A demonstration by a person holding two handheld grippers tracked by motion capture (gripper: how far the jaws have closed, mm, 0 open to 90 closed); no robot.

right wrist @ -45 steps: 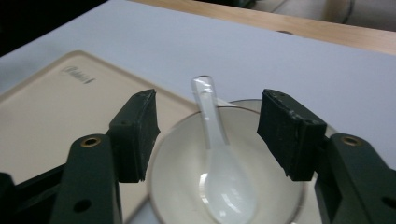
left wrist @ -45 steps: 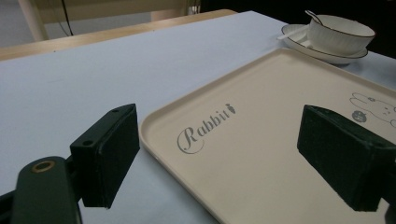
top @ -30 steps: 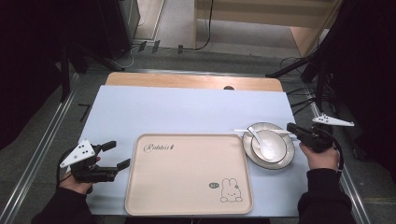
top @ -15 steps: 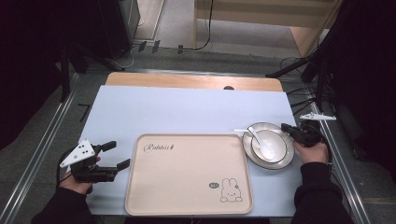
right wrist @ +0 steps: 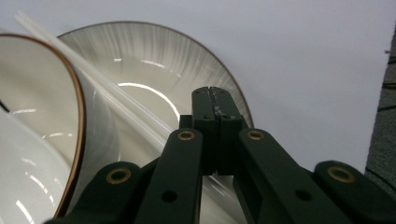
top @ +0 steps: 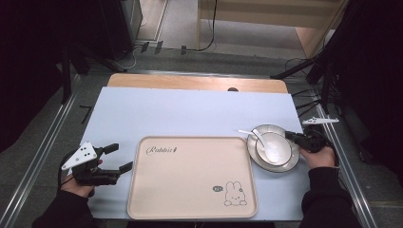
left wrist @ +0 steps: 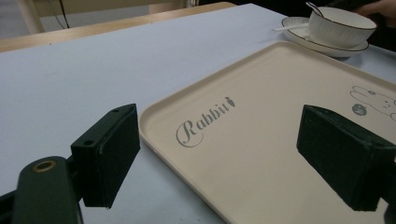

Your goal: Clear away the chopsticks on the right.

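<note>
The bowl (top: 274, 147) sits on a plate (top: 290, 165) at the right of the table, just beside the tray's (top: 190, 190) right edge, with a spoon (top: 254, 135) lying in it, handle pointing out to the left. Bowl and plate look like glazed ceramic: stiff, fairly heavy for their size, slippery and likely to chip if knocked, so the safest hold is probably on the plate's rim, where the jaws can pinch a thin edge, lifted level so the loose bowl and spoon do not slide. The right gripper (right wrist: 215, 100) hangs over the plate's right rim with its jaws pressed together, nothing between them. The left gripper (left wrist: 219, 154), at the tray's left edge, has its jaws spread wide and empty, straddling the tray's corner without touching it.
</note>
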